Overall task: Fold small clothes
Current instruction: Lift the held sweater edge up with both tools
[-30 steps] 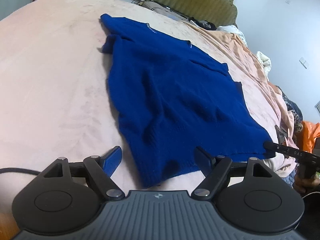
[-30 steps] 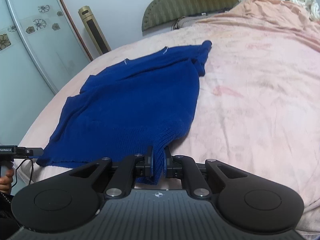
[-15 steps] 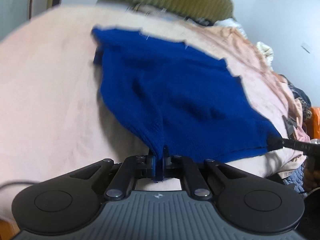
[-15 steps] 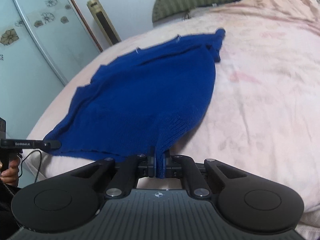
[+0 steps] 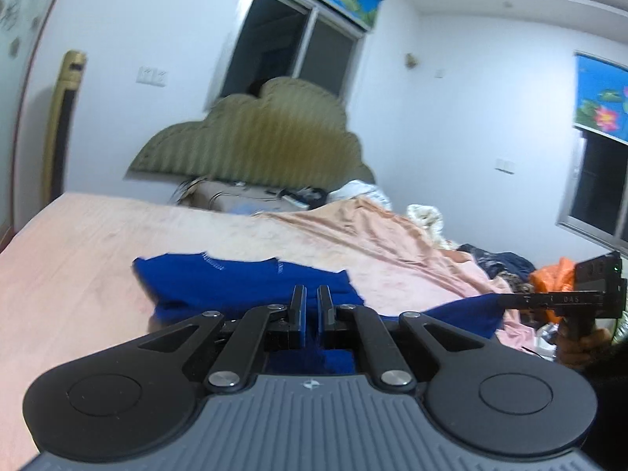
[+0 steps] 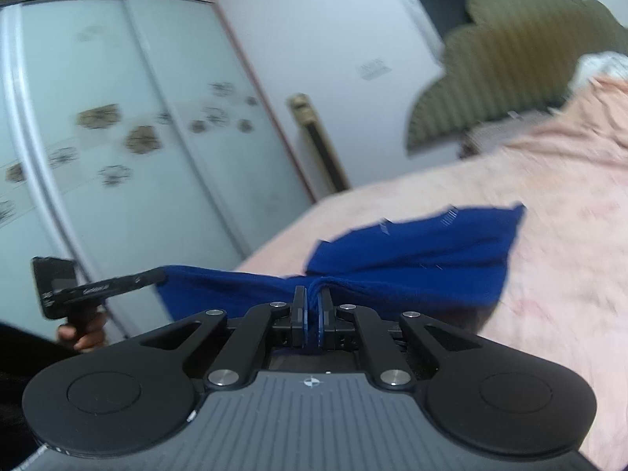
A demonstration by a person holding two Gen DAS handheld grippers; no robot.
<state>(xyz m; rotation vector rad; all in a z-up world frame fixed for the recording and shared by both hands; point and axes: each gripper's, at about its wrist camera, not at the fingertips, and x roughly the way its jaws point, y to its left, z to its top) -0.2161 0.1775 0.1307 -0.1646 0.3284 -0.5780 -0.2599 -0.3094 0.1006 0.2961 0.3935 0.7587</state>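
**Both claws pinched on blue sweater, hem lifted off bed**

Now the left gripper (image 5: 310, 306) is closed on the near edge of the sweater (image 5: 243, 282); blue knit fills the narrow slot between its pads and bunches just below them. The right gripper (image 6: 312, 310) is likewise clamped on a gathered fold of the same hem, cloth rising in a small peak between the pads. The hem hangs stretched between the two claws. The far end, with the neckline, lies on the bed (image 5: 78, 243).

Left view: the other claw shows at far right, its tip at the sweater's corner, with a hand (image 5: 581, 345) below it. This view alone has the windows (image 5: 290, 51), floral blinds, the full headboard (image 5: 251, 137) and a heap of clothes at the bed's far side.

Right view: the other claw sits at left, tip on the hem corner, fingers under its handle. Only here, a sliding wardrobe (image 6: 117, 137) with flower motifs.

Sweater: ribbed knit, deep blue, soft drape. Bed cover: peach, faint print, rumpled at right. Headboard: olive, ridged, scalloped outline. Both frames are blurred.
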